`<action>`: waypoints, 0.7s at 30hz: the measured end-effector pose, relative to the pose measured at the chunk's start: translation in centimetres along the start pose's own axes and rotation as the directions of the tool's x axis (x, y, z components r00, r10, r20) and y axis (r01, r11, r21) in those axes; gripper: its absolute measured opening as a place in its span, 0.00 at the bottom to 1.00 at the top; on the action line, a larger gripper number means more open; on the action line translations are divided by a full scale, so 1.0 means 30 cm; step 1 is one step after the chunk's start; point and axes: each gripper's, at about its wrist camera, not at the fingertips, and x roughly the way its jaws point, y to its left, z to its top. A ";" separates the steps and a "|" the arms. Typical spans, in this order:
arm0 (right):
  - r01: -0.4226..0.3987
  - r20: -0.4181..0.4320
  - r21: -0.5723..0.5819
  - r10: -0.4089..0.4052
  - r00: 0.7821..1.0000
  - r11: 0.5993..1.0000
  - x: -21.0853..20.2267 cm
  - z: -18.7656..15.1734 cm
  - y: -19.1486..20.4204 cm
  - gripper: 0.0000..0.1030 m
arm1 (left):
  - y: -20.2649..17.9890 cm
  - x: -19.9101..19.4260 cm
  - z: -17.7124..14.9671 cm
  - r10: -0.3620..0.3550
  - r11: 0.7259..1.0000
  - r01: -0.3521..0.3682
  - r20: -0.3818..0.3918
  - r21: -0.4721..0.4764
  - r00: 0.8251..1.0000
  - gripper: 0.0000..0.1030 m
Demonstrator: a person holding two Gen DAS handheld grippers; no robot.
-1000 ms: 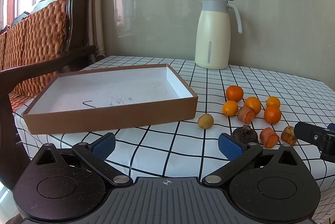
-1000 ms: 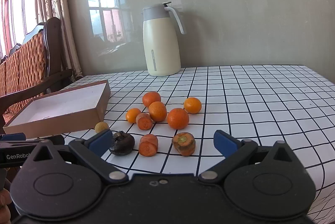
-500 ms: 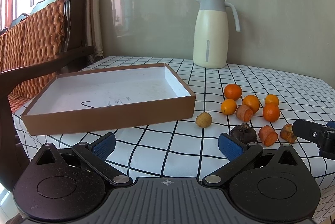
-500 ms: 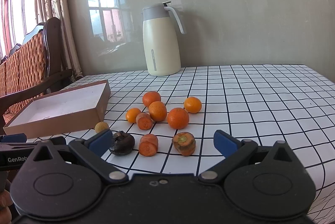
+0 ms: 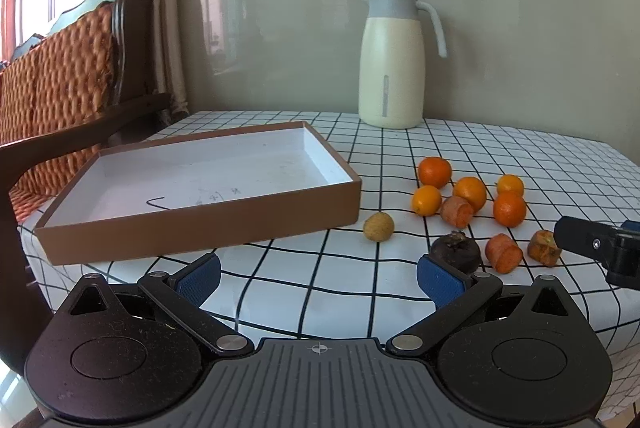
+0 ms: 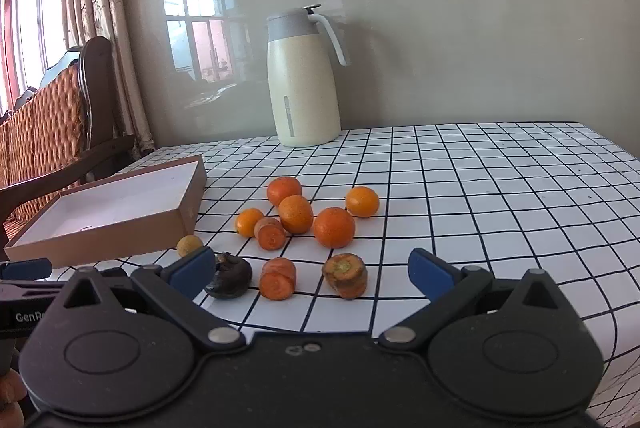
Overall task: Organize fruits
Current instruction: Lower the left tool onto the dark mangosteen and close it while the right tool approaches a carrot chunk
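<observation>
Jaws of left gripper [image 5: 318, 274] and right gripper [image 6: 312, 270] wide, empty; oranges [image 6: 334, 227] at 12 o'clock: light, firm, roll-prone, grip across middle.

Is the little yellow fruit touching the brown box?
Apart. In the left wrist view, a strip of checked cloth shows between the little yellow fruit and the near corner of the brown box.
</observation>
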 end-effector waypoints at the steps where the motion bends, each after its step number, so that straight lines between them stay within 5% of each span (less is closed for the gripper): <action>1: 0.003 -0.001 0.003 -0.003 1.000 1.000 0.000 0.000 -0.004 0.94 | -0.005 0.001 0.000 -0.001 1.000 0.001 0.000 0.006 1.000 1.00; 21: 0.117 -0.013 0.120 -0.116 0.993 0.986 -0.017 0.001 -0.121 0.94 | -0.122 0.035 0.016 -0.117 0.988 0.116 0.009 0.099 0.993 1.00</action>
